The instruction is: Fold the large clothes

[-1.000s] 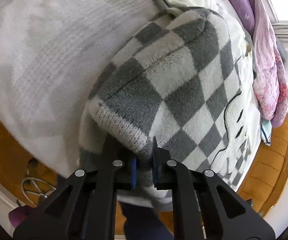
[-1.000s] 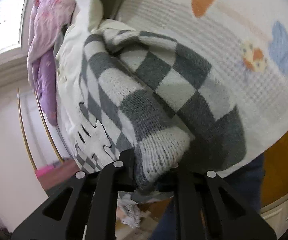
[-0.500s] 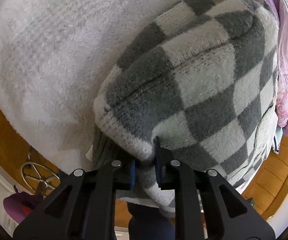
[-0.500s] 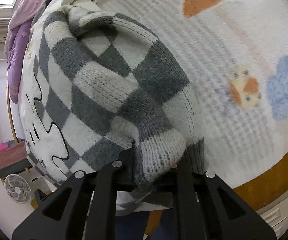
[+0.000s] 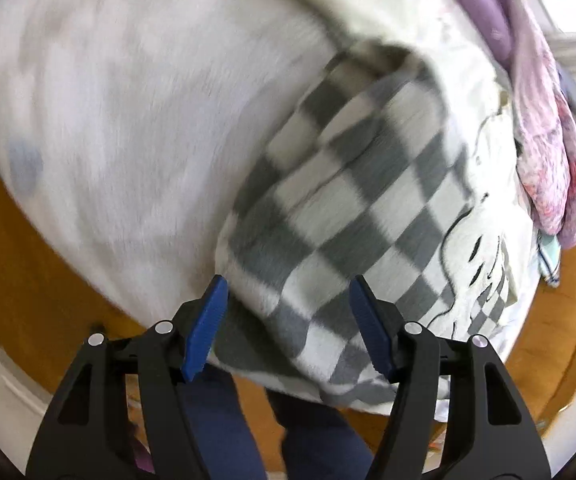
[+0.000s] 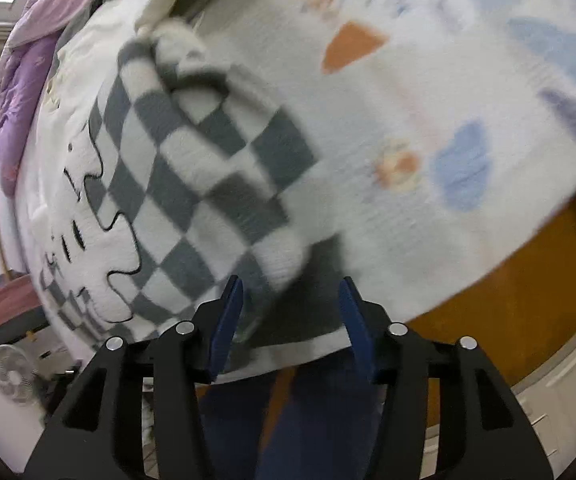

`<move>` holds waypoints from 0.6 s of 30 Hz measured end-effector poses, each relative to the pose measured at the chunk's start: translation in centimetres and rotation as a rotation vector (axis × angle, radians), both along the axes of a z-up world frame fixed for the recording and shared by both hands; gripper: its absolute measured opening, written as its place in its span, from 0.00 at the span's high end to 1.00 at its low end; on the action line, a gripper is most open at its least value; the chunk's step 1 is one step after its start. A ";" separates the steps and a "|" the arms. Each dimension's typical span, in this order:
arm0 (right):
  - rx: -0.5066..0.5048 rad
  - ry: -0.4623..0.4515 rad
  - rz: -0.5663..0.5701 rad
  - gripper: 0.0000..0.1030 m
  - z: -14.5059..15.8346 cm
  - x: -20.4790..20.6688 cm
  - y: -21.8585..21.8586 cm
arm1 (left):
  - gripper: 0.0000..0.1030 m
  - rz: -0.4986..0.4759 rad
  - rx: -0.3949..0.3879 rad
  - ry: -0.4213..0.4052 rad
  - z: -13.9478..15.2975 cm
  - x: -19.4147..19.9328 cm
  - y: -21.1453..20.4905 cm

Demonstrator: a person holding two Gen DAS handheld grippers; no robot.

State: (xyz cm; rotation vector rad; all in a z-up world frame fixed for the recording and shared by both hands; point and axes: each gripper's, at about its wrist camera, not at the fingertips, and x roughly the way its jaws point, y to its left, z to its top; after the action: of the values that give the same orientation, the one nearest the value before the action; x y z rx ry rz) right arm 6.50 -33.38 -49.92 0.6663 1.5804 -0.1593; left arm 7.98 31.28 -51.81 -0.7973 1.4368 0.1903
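A grey-and-white checked knit sweater point(image 5: 360, 200) with a white cartoon face lies folded on the white bed blanket point(image 5: 128, 100). It also shows in the right wrist view point(image 6: 176, 184). My left gripper point(image 5: 288, 312) is open, its blue pads either side of the sweater's near edge, holding nothing. My right gripper point(image 6: 290, 312) is open too, just above the sweater's near folded corner. Both views are blurred by motion.
A purple and pink quilt point(image 5: 544, 128) is heaped at the far side of the bed. The blanket has orange and blue prints point(image 6: 460, 168). The wooden bed frame point(image 5: 28, 280) runs along the near edge. A person's dark blue legs point(image 5: 308, 440) stand below. A fan point(image 6: 8, 372) stands on the floor.
Both grippers were shut on the sweater's edge and have opened, letting it drop onto the bed. Both have drawn back a little from it.
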 end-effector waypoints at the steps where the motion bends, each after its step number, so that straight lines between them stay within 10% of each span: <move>1: -0.002 -0.029 0.035 0.65 0.8 0.9 0.6 | 0.36 -0.022 0.018 -0.024 0.5 0.9 -0.1; 7: 0.084 -0.237 0.343 0.95 3.0 10.6 11.7 | 0.23 -0.058 0.035 -0.059 -0.7 4.9 -0.2; 11: 0.131 -0.299 0.566 0.97 1.4 16.2 22.8 | 0.20 -0.026 0.001 -0.034 -2.5 6.1 -0.3; 18: -0.073 -0.197 0.684 0.97 -4.3 20.1 31.2 | 0.17 0.001 -0.026 -0.044 -3.3 5.8 1.3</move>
State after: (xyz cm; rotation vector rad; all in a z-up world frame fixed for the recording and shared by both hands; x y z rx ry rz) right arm 26.63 -2.19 -54.19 0.0559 1.5186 0.3455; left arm 13.81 32.56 -55.15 -0.8190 1.4001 0.1549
